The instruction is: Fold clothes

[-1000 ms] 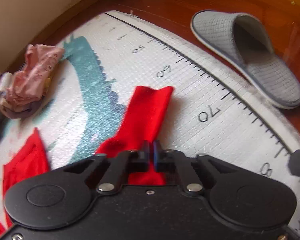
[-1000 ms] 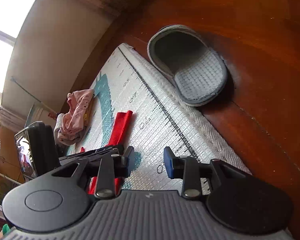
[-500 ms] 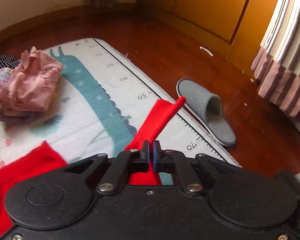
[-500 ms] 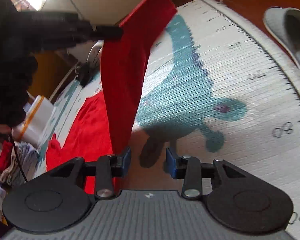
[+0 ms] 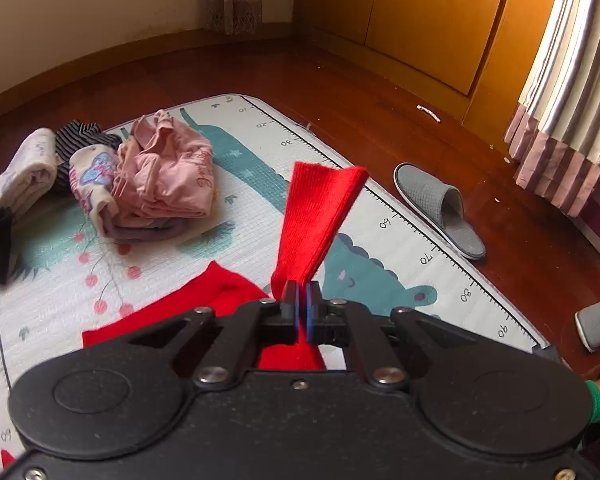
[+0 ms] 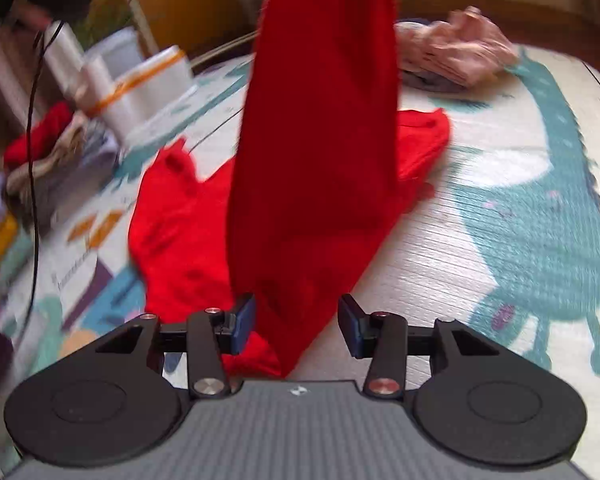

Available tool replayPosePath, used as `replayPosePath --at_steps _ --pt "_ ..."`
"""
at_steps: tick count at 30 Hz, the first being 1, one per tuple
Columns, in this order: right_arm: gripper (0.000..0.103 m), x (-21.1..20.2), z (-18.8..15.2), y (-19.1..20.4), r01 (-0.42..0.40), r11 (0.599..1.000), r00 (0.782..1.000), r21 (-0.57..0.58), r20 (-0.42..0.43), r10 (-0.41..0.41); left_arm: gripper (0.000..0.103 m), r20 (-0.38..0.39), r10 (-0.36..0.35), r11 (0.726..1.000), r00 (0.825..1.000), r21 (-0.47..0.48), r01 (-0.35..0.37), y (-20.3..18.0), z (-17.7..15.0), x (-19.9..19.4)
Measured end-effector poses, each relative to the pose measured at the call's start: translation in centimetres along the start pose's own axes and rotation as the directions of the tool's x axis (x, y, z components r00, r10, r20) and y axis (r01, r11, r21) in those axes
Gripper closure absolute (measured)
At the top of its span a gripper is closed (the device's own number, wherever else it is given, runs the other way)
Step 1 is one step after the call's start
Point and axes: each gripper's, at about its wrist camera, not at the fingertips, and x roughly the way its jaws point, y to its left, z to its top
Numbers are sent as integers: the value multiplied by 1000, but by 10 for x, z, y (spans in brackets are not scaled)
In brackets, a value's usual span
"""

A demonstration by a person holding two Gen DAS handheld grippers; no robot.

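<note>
Lifted well up off the play mat (image 5: 260, 184) now, compared with a second back when it was lying flat beside the ruler markings: that's the red garment (image 5: 316, 216), and one narrow end of it (sleeve or leg, can't be told) is pinched in the left tongs (image 5: 302, 312), which are clamped tight on the cloth. From the right wrist view the same red piece is seen hanging down in a long strip, with the rest of it bunched on the mat behind.

The right tongs (image 6: 296, 324) have just been opening and are spread about halfway; the hanging cloth sits between the pads, but no squeeze on it can be seen, so it isn't gripped on that side.

Progress-wise: a pile of folded clothes (image 5: 156, 184) is stacked at the far end of the mat, pink piece on top, so some items look done. The red one is judged barely started, no crease made yet. More unsorted clothes (image 6: 52, 148) are seen heaped off to the left. A grey slipper (image 5: 440, 208) is parked on the wooden floor beside the mat.
</note>
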Motion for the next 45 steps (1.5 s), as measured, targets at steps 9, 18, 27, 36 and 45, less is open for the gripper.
replayPosePath --at_steps 9,18,27,36,45 --pt "57 32 -10 51 108 935 990 -337 -48 -132 102 -3 34 990 999 -139 -34 54 -47 -33" --pt "57 38 -11 53 96 917 989 -387 -70 -133 102 -61 97 967 993 -232 -108 99 -88 -39" --pt "57 40 -10 56 55 917 992 -395 -81 -94 102 -118 147 953 982 -248 -173 132 -120 -24" --pt "57 38 -7 56 46 915 995 -402 -67 -79 102 -147 160 947 976 -255 -193 142 -133 -21" --pt "56 39 -7 57 36 912 996 -409 -64 -68 102 -215 183 942 959 -241 -233 158 -153 3"
